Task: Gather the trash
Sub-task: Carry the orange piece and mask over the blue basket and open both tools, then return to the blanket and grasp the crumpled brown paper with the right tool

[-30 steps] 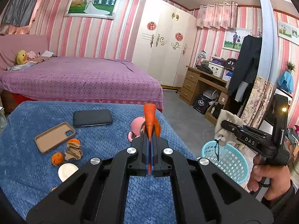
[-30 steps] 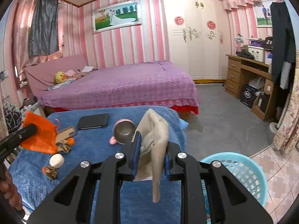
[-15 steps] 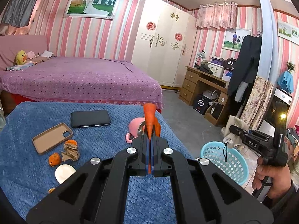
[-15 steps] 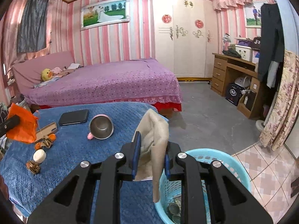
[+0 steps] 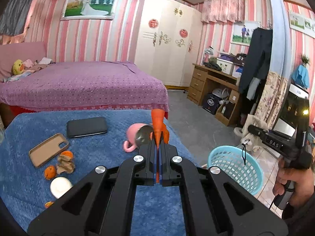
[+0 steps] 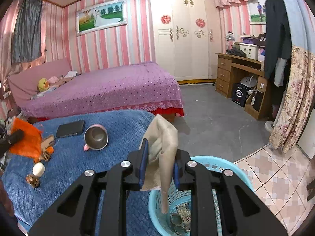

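Since the earlier frame my right gripper (image 6: 159, 164) has swung off the blue surface (image 6: 78, 167) and now sits over the turquoise basket (image 6: 232, 169), which was off to the side before; the items on the surface have slid leftward in both views.

Right jaws: clamped on a beige cloth (image 6: 165, 137), its lower corner hanging down into the basket mouth. Basket contents: crumpled paper and some round pieces at the bottom.

Left gripper (image 5: 157, 147): jaws pressed together on a thin orange bag (image 5: 158, 122), which sticks up ahead of the tips above the surface.

On the surface, outward from my left jaws:
- pink mug (image 5: 137, 135), on its side, steel interior showing
- black phone (image 5: 86, 126), flat
- tan phone case (image 5: 49, 149), beside the phone
- orange peel and brown scraps (image 5: 63, 162), near the case
- white round lid (image 5: 60, 184), just below the scraps

The basket stands on the floor at the surface's right edge.
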### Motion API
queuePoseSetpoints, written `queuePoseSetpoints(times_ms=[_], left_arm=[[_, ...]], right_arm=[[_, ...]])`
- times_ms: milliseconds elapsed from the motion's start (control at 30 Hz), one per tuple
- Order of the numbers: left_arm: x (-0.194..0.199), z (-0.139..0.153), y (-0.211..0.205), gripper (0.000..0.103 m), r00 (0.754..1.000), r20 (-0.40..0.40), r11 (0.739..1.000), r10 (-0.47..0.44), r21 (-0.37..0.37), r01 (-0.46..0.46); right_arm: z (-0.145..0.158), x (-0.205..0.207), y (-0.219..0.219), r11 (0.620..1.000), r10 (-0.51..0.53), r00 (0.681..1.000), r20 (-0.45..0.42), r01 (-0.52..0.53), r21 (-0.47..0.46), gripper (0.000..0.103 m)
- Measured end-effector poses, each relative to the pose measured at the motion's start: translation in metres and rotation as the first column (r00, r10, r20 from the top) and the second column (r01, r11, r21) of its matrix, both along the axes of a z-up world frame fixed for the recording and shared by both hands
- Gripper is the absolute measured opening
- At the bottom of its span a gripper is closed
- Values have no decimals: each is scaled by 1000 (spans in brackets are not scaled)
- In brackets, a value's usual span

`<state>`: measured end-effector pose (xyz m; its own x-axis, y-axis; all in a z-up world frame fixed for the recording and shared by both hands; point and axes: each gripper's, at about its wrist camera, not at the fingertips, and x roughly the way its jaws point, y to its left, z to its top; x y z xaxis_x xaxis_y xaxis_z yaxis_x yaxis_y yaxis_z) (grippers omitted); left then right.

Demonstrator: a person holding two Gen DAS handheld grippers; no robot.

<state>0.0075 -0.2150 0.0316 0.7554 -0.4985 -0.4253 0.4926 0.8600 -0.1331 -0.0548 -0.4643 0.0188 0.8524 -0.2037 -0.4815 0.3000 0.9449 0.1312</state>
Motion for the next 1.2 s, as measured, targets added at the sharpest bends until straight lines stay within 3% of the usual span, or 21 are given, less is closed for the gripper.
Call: queuePoseSetpoints(times_ms=[167,367,433,533,800,867,900,933,1033,1200], left_arm=[[-3,2,-40,0,998,18,998,-62,-12,62],[-7,-13,-94,0,991,-32,991,-132,-40,131],[-10,-15,-109,0,985,-42,985,-167,-44,166],[-17,-18,-139,0,975,-48,976,-217,-27,216],[-26,-39,-189,1,950,-93,954,-297,24,300],[-27,-45,-196,23,941,-113,946,-318,21,322],[-28,-47,-198,61,941,-108,946,-319,22,324],[-28,-47,-196,86,949,-93,953,-300,11,303],[-19,-45,-184,88,955,-111,961,-276,-40,273],[-11,-36,-144,88,981,-77,984,-179,8,180]], right_arm=[[-3,-6,-21,999,-26,1000,6,26,36,25],[-3,-23,-47,990,-112,993,46,108,88,26],[-5,-26,-54,985,-149,988,46,144,92,33],[-6,-33,-65,974,-208,977,50,202,105,66],[-3,-55,-96,940,-315,943,105,296,170,68],[-1,-61,-102,930,-342,930,134,314,189,68],[-1,-63,-103,926,-352,925,142,322,199,68],[0,-64,-104,924,-355,923,147,323,204,68],[0,-60,-100,932,-338,930,146,309,191,68],[2,-52,-89,947,-293,943,156,264,184,68]])
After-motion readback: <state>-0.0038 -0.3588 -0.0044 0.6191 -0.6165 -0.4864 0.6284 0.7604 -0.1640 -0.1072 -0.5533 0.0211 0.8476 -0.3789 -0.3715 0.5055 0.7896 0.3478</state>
